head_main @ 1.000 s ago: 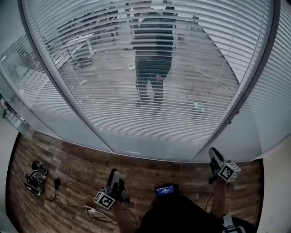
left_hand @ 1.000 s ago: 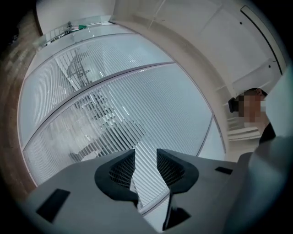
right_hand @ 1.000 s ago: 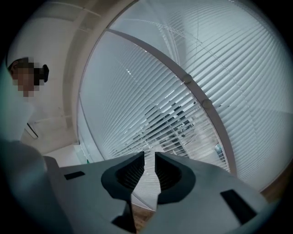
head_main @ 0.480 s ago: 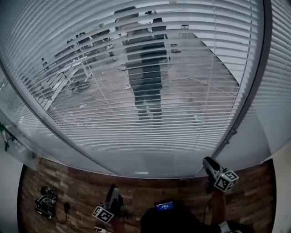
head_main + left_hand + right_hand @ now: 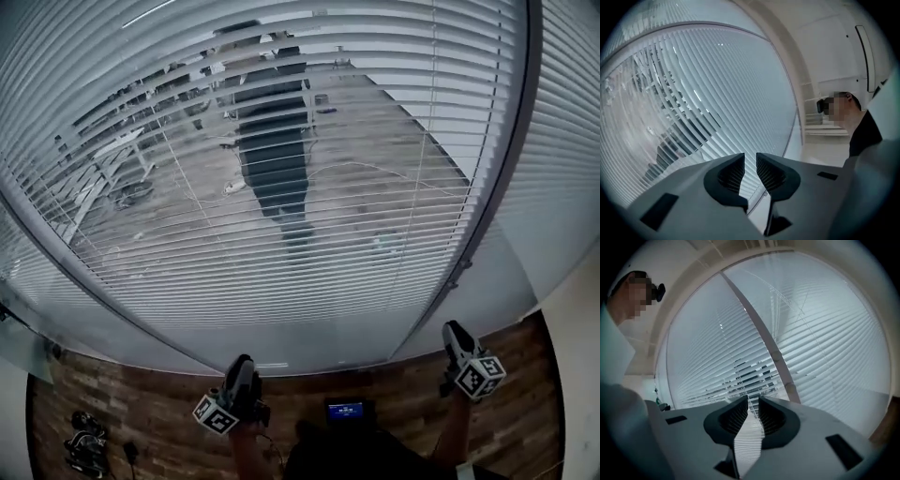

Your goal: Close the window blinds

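Ahead of the person, the blinds [image 5: 281, 187] cover the whole window, slats tilted partly open so a figure shows between them. Slats look thin, light and easily bent, so better not pinched; the grip likely belongs on a tilt cord or rod near the frame post [image 5: 759, 329], too small to tell. Left tongs [image 5: 749, 164] and right tongs [image 5: 751, 406] are both closed, empty, apart from the blinds.

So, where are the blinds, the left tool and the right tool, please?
blinds [image 5: 309, 281]: head view, on a lower slat.
left tool [image 5: 750, 156]: left gripper view, between its two tips.
right tool [image 5: 753, 399]: right gripper view, between its two tips.
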The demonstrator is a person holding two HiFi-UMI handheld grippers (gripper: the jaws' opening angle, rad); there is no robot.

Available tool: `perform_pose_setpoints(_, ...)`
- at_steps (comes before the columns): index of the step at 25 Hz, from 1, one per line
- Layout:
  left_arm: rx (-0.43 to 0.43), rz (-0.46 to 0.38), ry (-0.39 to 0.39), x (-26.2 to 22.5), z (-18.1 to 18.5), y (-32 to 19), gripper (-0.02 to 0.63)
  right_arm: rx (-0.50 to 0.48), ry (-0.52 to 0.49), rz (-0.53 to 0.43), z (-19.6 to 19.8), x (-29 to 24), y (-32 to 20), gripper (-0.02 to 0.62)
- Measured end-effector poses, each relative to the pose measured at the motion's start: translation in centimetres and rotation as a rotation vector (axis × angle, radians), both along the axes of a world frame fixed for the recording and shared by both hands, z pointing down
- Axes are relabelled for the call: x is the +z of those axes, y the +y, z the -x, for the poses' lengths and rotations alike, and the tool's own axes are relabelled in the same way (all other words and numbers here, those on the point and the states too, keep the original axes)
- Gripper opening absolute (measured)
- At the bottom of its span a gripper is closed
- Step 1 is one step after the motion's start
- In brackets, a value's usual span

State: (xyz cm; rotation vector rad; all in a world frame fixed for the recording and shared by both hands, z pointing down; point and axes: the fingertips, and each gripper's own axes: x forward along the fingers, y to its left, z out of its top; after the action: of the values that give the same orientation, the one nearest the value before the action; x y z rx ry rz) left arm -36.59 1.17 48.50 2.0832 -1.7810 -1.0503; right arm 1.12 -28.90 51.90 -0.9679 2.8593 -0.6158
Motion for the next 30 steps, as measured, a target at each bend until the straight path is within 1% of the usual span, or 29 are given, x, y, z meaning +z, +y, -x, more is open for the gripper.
perform_pose_setpoints(2, 0.035, -0.019, -0.005, -0.8, 0.4, -1.3, 0.084, 0.055, 0.057, -0.054, -0.5, -1.6, -1.2, 0.058)
perform_pose_setpoints(3, 0.036, -0.025, -0.008, -1.2, 0.7, -1.3, 0.085, 0.081, 0.09, -0.085, -0.3, -2.5, -1.9, 0.058)
perform_pose_setpoints(6, 0.005, -0.033, -0.001, -1.4, 2.6, 0.5, 0.084, 0.155, 0.22, -0.192, 1.1, -6.0, -3.4, 0.06)
perform_pose_setpoints(8, -0.001, -0.035, 0.012, -1.4, 3.6, 1.3, 0.085, 0.216, 0.325, -0.266, 1.4, -8.4, -3.5, 0.078)
perform_pose_setpoints(10, 0.002, -0.039, 0.013, -1.3, 4.5, 1.9, 0.085, 0.268, 0.415, -0.321, 1.5, -9.6, -3.8, 0.106)
perform_pose_setpoints(13, -0.01, -0.03, -0.02, -1.9, 5.8, 2.9, 0.086, 0.331, 0.504, -0.377, 2.1, -11.2, -5.1, 0.18)
perform_pose_setpoints(16, -0.037, -0.02, -0.024, -1.9, 7.0, 3.6, 0.085, 0.387, 0.618, -0.413, 2.0, -12.3, -7.4, 0.183)
perform_pose_setpoints(18, -0.057, -0.008, -0.023, -1.6, 7.6, 4.1, 0.086, 0.388, 0.684, -0.424, 1.9, -12.0, -8.7, 0.183)
perform_pose_setpoints(21, -0.083, 0.013, -0.037, -1.6, 8.2, 4.9, 0.086, 0.384, 0.751, -0.455, 2.1, -11.2, -9.8, 0.181)
perform_pose_setpoints(24, -0.099, 0.025, -0.041, -1.8, 8.2, 5.0, 0.084, 0.389, 0.788, -0.478, 2.1, -11.0, -11.0, 0.181)
perform_pose_setpoints(28, -0.104, 0.052, -0.037, -1.3, 7.9, 4.8, 0.085, 0.381, 0.799, -0.473, 1.8, -10.6, -12.4, 0.181)
perform_pose_setpoints(30, -0.107, 0.061, -0.032, -1.1, 7.8, 4.8, 0.085, 0.372, 0.78, -0.457, 1.8, -10.3, -12.8, 0.181)
